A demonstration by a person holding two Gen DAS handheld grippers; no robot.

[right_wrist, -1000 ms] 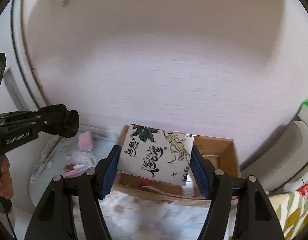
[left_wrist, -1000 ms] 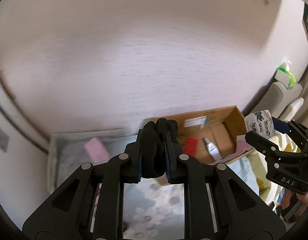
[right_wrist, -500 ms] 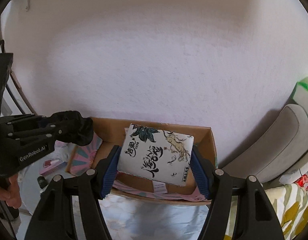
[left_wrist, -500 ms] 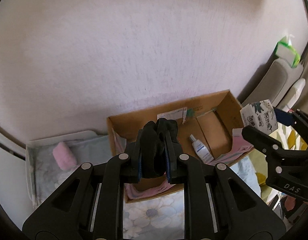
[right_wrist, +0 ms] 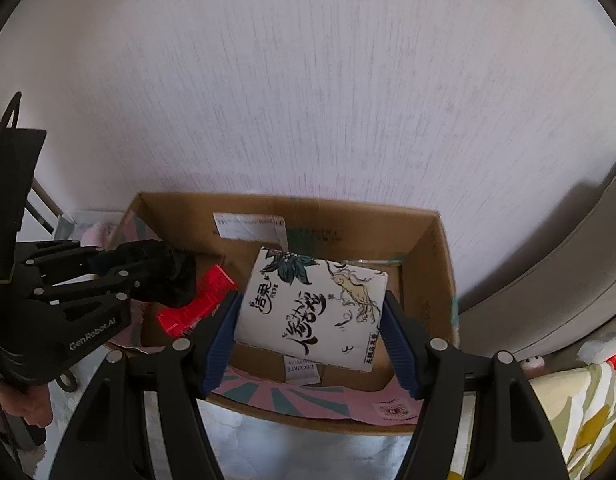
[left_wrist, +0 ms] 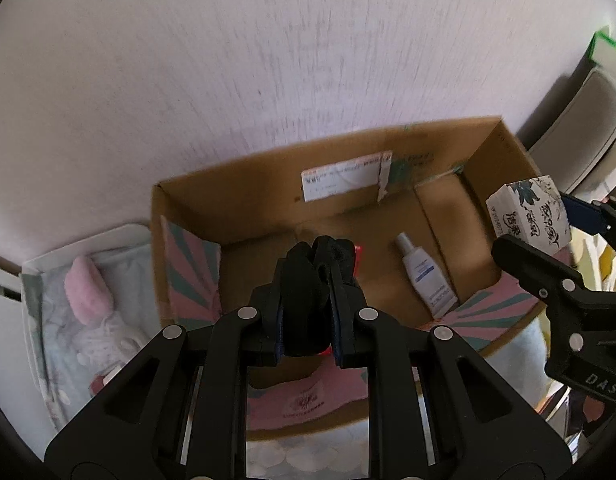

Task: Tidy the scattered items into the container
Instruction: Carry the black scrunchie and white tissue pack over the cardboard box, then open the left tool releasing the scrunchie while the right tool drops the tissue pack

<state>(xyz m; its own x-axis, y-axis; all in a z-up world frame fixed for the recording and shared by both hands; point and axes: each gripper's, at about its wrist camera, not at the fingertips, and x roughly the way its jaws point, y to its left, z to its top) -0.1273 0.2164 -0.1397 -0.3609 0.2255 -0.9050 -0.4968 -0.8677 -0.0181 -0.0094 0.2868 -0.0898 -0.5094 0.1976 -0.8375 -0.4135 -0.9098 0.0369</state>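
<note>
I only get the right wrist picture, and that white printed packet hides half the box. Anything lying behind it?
Observer: Yes, a white tube lies on the floor of the cardboard box, beyond the white printed packet.
Operator: And the dark lump at my left?
Observer: Black cloth, clamped in the left gripper above the box.
Operator: Anything left outside the box?
Observer: A pink fuzzy thing lies in a pale tray beside it.

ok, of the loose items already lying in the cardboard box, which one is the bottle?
The white squeeze bottle with a blue label, lying flat on the box floor right of the red packet, which is flat and crinkled.
</note>
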